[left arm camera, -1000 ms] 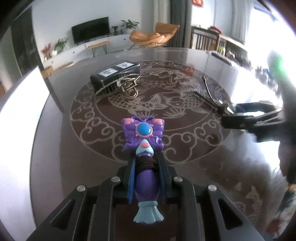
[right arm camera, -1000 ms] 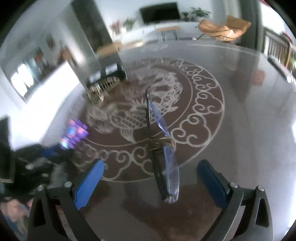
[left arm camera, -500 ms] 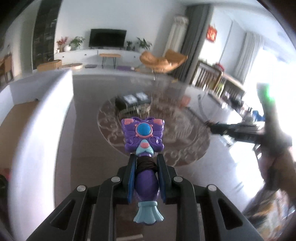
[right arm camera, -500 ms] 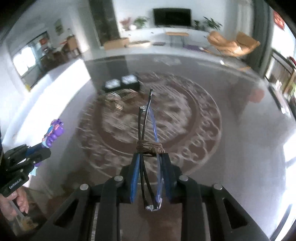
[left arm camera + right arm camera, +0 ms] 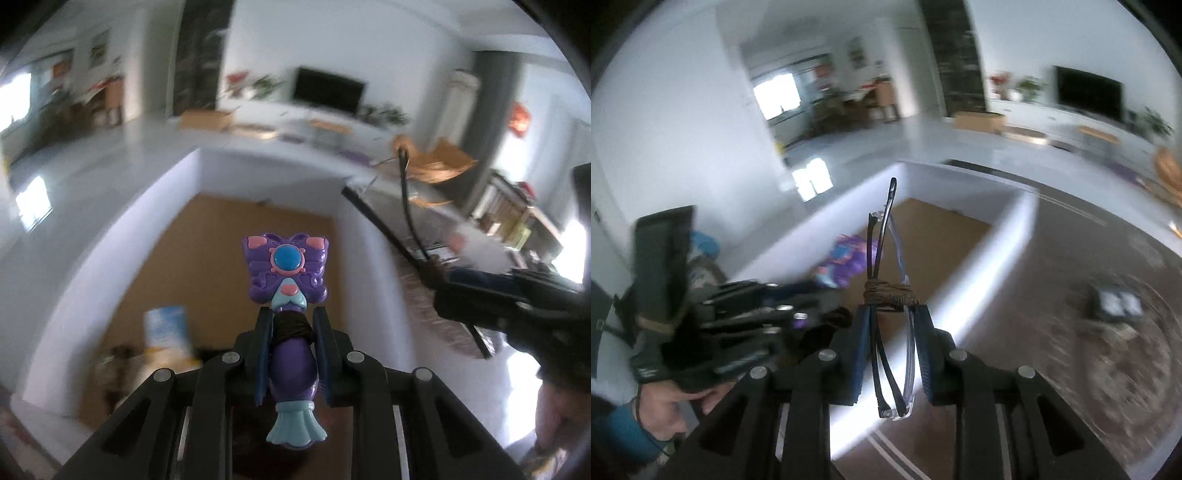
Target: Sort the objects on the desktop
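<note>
The purple butterfly toy (image 5: 288,295) sits clamped in the left gripper (image 5: 290,328), whose blue pads press on its narrow waist where a dark band is wound, so the wings stick out ahead of the fingertips and the pale blue tail hangs back toward the handle. Held that way it cannot swivel while carried. Straight beyond and below its wings lies the white box (image 5: 85,258) with a brown floor, and that looks like the place the toy is meant for; a blurred blue-and-white packet (image 5: 166,325) already lies in the near left corner of it, with other things I cannot make out.

To the left gripper's right, the right gripper (image 5: 890,332) is closed on the folded glasses (image 5: 886,295), pads squeezing lens and temples together just behind a brown cord wrapped round them. The temple tips point forward and up, out past the fingers, over the box's near wall. That grip keeps the frame folded flat, probably so it drops in without snagging.

Further to the right of the glasses, the dark patterned table (image 5: 1071,295) stretches away, with a black case (image 5: 1115,302) left on it, well apart from both grippers. Both tools seem to me midway through delivery, with release over the box the step to come. A hand (image 5: 668,410) shows under the left tool
</note>
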{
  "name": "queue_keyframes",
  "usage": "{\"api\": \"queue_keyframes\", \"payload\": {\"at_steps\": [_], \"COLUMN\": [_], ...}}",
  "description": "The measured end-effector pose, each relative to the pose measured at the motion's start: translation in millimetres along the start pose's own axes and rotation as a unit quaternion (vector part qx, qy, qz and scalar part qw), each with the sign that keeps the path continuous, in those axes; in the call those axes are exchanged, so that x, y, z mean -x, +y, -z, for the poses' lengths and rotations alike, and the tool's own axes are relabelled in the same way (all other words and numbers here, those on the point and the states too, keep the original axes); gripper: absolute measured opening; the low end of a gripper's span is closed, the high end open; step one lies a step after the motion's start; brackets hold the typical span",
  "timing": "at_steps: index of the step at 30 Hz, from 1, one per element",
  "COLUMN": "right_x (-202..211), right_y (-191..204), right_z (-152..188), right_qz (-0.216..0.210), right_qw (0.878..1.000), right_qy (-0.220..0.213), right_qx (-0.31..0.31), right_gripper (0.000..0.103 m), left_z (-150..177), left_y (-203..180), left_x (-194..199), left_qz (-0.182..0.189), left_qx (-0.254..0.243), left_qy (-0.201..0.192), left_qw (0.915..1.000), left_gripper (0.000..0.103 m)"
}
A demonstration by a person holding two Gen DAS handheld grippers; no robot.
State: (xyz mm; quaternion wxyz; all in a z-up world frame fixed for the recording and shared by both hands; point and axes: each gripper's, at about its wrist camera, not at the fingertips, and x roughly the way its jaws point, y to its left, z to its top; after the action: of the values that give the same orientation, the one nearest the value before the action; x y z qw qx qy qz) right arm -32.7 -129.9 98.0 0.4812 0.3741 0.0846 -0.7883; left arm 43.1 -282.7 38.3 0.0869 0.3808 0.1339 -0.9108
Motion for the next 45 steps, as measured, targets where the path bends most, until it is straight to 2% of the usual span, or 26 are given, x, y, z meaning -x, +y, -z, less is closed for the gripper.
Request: {"api": "queue_keyframes", "payload": {"at_steps": [4,6,7,8,9,10,11,12,15,16,17,19,21,23,25,27,30,32,34,37,40,45], "right_x": [-53,-76,-85,-90,-90,-86,-78,-67,-30,-19,-7,11,24,30,35,44,74,88,100,103,101,98], "right_y": [27,27,25,23,20,18,16,15,-1,-5,-14,-38,-70,-102,-140,-174,-212,-231,-243,-249,-255,-257], "right_z": [-4,2,4,8,11,13,15,17,21,25,28,45,79,116,157,193,227,240,249,256,257,256], "right_qz": [-0.011,-0.014,-0.014,-0.014,-0.015,-0.017,-0.021,-0.023,-0.01,-0.002,0.015,0.063,0.109,0.156,0.206,0.235,0.272,0.287,0.297,0.3,0.297,0.298], "right_qw": [0.999,0.998,0.998,0.997,0.998,0.998,0.999,0.999,0.999,0.999,0.998,0.995,0.992,0.987,0.978,0.969,0.955,0.948,0.942,0.939,0.939,0.938], "right_qy": [0.032,0.053,0.063,0.07,0.067,0.058,0.042,0.023,-0.027,-0.039,-0.054,-0.073,-0.061,-0.032,0.015,0.041,0.04,0.033,0.028,0.033,0.04,0.053], "right_qx": [0.02,0.014,0.009,0.003,-0.003,-0.006,-0.008,-0.009,-0.012,-0.012,-0.011,-0.006,-0.008,-0.015,-0.034,-0.067,-0.11,-0.135,-0.155,-0.166,-0.168,-0.169], "right_gripper": [0.026,0.028,0.033,0.047,0.055,0.072,0.083,0.085,0.087,0.092,0.099,0.103,0.103,0.103,0.103,0.103,0.103,0.103,0.103,0.103,0.103,0.103], "left_z": [15,26,28,29,28,28,27,27,25,21,20,16,15,9,7,10,25,41,57,72,81,63], "left_y": [36,47,49,49,48,48,46,42,33,33,29,13,-16,-49,-83,-125,-185,-217,-240,-259,-257,-248], "left_x": [-28,-41,-40,-38,-34,-31,-25,-18,-3,-1,4,13,24,29,30,29,17,1,-24,-63,-96,-136], "left_qz": [-0.019,-0.042,-0.043,-0.04,-0.045,-0.049,-0.062,-0.077,-0.079,-0.074,-0.065,-0.047,-0.017,0.016,0.041,0.071,0.112,0.123,0.121,0.11,0.082,0.064], "left_qx": [0.039,0.059,0.065,0.067,0.066,0.064,0.06,0.056,0.056,0.058,0.059,0.05,0.021,-0.012,-0.043,-0.082,-0.135,-0.167,-0.192,-0.205,-0.195,-0.158], "left_qy": [0.062,0.095,0.095,0.091,0.084,0.076,0.057,0.037,0.007,0.001,-0.008,-0.03,-0.049,-0.055,-0.054,-0.048,-0.021,0.0,0.026,0.058,0.083,0.101], "left_qw": [0.9971,0.9928,0.9924,0.9928,0.9933,0.9939,0.9947,0.9948,0.9953,0.9956,0.9961,0.9972,0.9984,0.9983,0.9968,0.9929,0.9843,0.9783,0.9736,0.9708,0.9738,0.9802], "left_gripper": [0.022,0.023,0.024,0.037,0.059,0.07,0.087,0.09,0.09,0.09,0.09,0.09,0.09,0.09,0.09,0.09,0.091,0.091,0.091,0.091,0.091,0.091]}}
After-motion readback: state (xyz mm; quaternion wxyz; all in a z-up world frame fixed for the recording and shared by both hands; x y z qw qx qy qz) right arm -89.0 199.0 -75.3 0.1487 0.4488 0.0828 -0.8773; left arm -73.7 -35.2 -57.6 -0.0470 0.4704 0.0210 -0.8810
